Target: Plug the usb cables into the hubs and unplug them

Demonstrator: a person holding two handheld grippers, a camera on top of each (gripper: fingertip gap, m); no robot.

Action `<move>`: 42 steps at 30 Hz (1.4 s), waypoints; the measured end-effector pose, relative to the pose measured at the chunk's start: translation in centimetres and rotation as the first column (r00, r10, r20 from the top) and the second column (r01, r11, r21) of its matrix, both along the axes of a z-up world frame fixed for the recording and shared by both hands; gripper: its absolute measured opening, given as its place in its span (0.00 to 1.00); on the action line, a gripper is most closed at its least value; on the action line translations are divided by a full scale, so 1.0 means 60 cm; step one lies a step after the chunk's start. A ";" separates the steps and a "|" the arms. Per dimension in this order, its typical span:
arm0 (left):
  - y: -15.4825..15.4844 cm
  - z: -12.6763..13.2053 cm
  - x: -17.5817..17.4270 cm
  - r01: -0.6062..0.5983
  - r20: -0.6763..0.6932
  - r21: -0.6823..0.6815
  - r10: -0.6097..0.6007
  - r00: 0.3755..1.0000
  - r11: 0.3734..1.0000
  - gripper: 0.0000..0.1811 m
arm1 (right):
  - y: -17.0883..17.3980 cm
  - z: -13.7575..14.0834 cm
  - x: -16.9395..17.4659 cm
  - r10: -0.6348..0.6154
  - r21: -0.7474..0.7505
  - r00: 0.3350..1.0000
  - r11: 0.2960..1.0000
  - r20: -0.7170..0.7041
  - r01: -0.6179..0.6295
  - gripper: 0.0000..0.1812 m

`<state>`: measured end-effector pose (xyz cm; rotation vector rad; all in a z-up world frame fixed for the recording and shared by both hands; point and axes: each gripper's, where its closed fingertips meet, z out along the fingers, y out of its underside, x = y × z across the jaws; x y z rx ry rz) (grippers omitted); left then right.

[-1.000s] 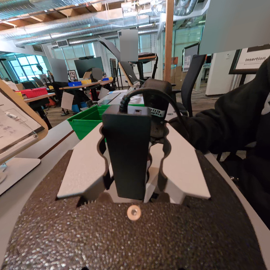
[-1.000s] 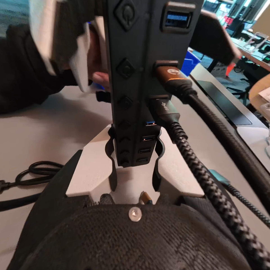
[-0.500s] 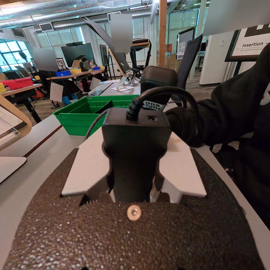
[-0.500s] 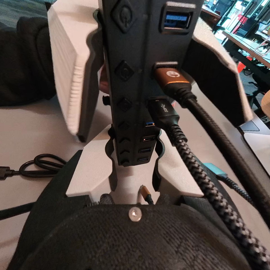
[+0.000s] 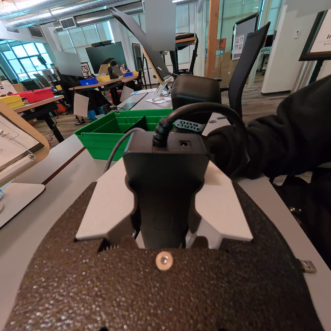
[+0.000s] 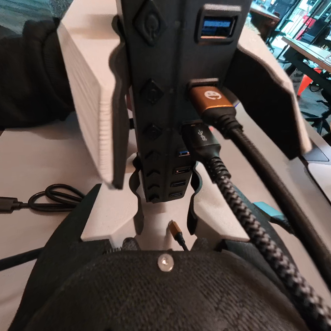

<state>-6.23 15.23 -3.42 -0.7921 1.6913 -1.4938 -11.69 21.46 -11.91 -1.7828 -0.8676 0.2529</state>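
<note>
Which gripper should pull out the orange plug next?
Probably the left gripper: it flanks the hub beside the orange plug, while the right gripper clamps the hub's far end.

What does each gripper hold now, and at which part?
Both grip the same black USB hub: the left gripper at its cable end, the right gripper at the opposite end.

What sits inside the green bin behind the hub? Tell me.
The green bin shows ribbed green walls and a dark divider standing upright in it. The hub, held in the left gripper, covers the bin's right part, and the near wall hides the floor.
</note>
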 end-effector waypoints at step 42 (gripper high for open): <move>0.077 0.015 -0.029 -0.098 0.163 0.033 0.091 0.982 0.995 0.34 | 0.016 0.156 0.024 0.126 -0.020 0.990 0.992 -0.055 -0.127 0.04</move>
